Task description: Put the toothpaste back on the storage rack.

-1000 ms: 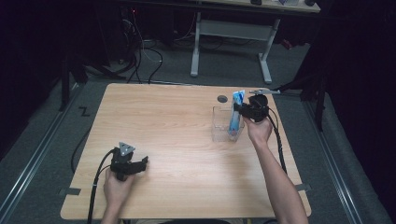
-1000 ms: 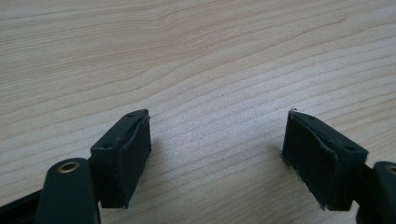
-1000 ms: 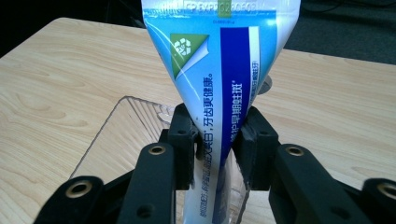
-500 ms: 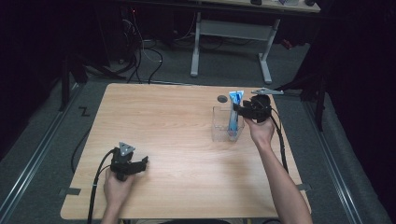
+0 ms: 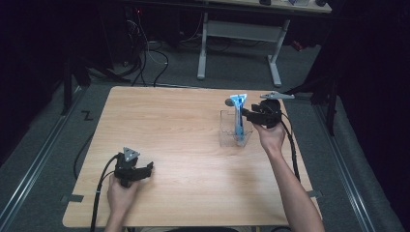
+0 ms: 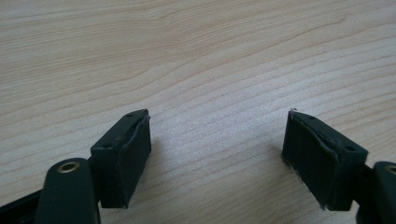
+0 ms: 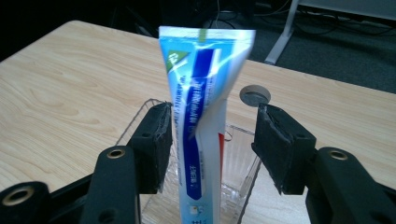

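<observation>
A blue and white toothpaste tube (image 5: pixel 239 118) stands upright in a clear plastic container (image 5: pixel 227 134) at the table's right. My right gripper (image 5: pixel 247 114) is level beside the tube's upper part. In the right gripper view the tube (image 7: pixel 201 116) rises between the pads of my right gripper (image 7: pixel 213 113). The jaws have just been opening and stand open, the left pad close to the tube and the right pad apart from it. My left gripper (image 5: pixel 146 169) rests open near the front left, with bare wood between the jaws of my left gripper (image 6: pixel 219 130).
A small grey disc (image 5: pixel 228 102) lies on the wooden table (image 5: pixel 174 125) just behind the container. A cable trails from each gripper toward the front edge. Beyond the table are a dark floor, cables and a white desk frame (image 5: pixel 241 34).
The right gripper's jaws have come apart from the tube, which stays standing in the container. The right hand shifted slightly to the right. The left hand has not moved.
</observation>
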`<state>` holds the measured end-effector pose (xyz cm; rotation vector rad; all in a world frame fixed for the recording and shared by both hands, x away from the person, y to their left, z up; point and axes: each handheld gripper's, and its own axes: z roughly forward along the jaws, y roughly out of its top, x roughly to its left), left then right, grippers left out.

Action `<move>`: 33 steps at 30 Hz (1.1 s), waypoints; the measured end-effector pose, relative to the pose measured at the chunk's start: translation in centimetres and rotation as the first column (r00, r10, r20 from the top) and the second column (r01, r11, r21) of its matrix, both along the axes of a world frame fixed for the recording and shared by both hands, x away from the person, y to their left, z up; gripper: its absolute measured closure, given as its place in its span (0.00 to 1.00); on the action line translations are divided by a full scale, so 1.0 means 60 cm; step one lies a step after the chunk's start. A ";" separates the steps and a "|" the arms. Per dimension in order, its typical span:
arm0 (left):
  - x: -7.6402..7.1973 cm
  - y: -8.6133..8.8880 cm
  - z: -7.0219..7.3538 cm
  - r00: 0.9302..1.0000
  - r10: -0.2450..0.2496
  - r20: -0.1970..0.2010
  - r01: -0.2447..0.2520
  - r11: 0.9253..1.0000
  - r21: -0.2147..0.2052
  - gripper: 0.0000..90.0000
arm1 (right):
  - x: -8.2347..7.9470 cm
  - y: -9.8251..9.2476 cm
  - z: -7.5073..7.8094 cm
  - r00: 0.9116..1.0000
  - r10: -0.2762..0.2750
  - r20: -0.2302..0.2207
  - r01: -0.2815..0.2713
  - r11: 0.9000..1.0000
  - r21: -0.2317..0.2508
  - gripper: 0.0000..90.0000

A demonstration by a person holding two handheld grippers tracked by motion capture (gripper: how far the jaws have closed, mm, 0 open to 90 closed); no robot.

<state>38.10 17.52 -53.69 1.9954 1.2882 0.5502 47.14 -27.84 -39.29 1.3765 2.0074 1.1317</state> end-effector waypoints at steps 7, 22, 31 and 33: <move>0.000 0.000 0.000 1.000 0.000 0.000 0.000 1.000 0.000 0.27 | -0.007 -0.002 0.005 1.000 0.003 0.006 -0.003 1.000 0.001 0.52; 0.000 0.000 0.000 1.000 0.000 0.000 0.000 1.000 0.000 0.27 | -0.037 -0.011 0.022 0.998 0.025 0.054 -0.025 1.000 0.004 0.53; 0.000 0.000 0.000 1.000 0.000 0.000 0.000 1.000 0.000 0.27 | -0.065 -0.038 0.019 0.997 0.004 0.077 -0.007 0.999 0.034 0.54; 0.000 0.000 0.000 1.000 0.000 0.000 0.000 1.000 0.000 0.27 | -0.070 -0.044 0.018 0.997 0.001 0.076 -0.004 0.999 0.039 0.54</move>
